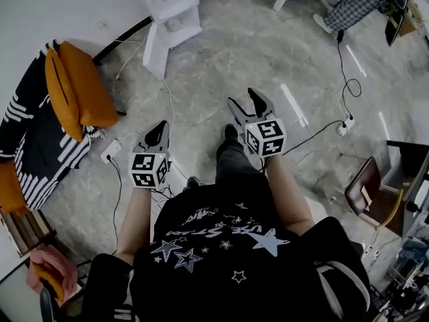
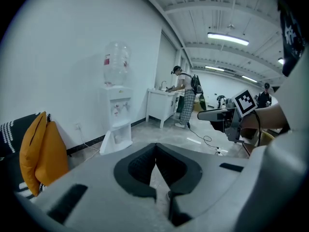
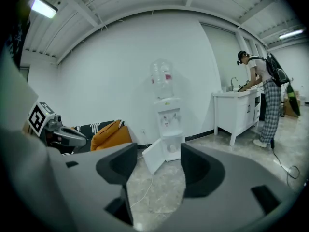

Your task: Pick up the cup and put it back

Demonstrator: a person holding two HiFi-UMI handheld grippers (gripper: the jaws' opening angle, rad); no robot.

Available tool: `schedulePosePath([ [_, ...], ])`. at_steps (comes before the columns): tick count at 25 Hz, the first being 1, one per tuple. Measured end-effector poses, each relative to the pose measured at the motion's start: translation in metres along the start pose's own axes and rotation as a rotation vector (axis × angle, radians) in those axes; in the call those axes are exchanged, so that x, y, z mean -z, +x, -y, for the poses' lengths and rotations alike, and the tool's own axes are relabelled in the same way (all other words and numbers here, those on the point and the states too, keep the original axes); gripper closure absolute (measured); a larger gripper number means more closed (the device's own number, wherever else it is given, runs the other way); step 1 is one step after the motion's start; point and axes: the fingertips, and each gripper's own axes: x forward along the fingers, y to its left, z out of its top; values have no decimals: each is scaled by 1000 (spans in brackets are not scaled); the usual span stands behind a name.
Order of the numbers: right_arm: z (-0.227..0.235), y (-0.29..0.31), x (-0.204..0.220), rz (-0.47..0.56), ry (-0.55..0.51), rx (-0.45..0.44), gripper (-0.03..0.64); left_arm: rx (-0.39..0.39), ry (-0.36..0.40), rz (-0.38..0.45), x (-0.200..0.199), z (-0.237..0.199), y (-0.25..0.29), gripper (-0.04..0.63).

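Note:
I stand on a grey marble floor facing a white water dispenser with a bottle on top. Its lower door hangs open. A small pale round thing sits in that lower compartment; I cannot tell whether it is the cup. My left gripper is held low in front of me, its jaws touching with nothing between them. My right gripper is a little further forward, jaws wide apart and empty. Both are far from the dispenser.
An orange cushion lies on a black-and-white striped sofa at the left. Cables and a power strip lie on the floor to the right. A person stands at a white counter. A brown chair is nearby.

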Motion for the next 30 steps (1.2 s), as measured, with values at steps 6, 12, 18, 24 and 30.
schedulePosePath([
  [6,94,36,-14,-67,-4,-31,348,-47,-35,-31,-45,8,82,586],
  [12,137,79,-12,-166,-93,-117,348,-135,-60,-31,-67,-10,127,586],
  [18,150,159,-11,-211,-160,-154,361,-198,-100,-25,-66,-55,181,586],
  [24,158,258,5,-250,-206,-152,430,-201,-144,-39,-33,-114,265,586],
  [30,193,405,52,-287,-222,-133,484,-234,-159,-80,28,-186,366,586],
])
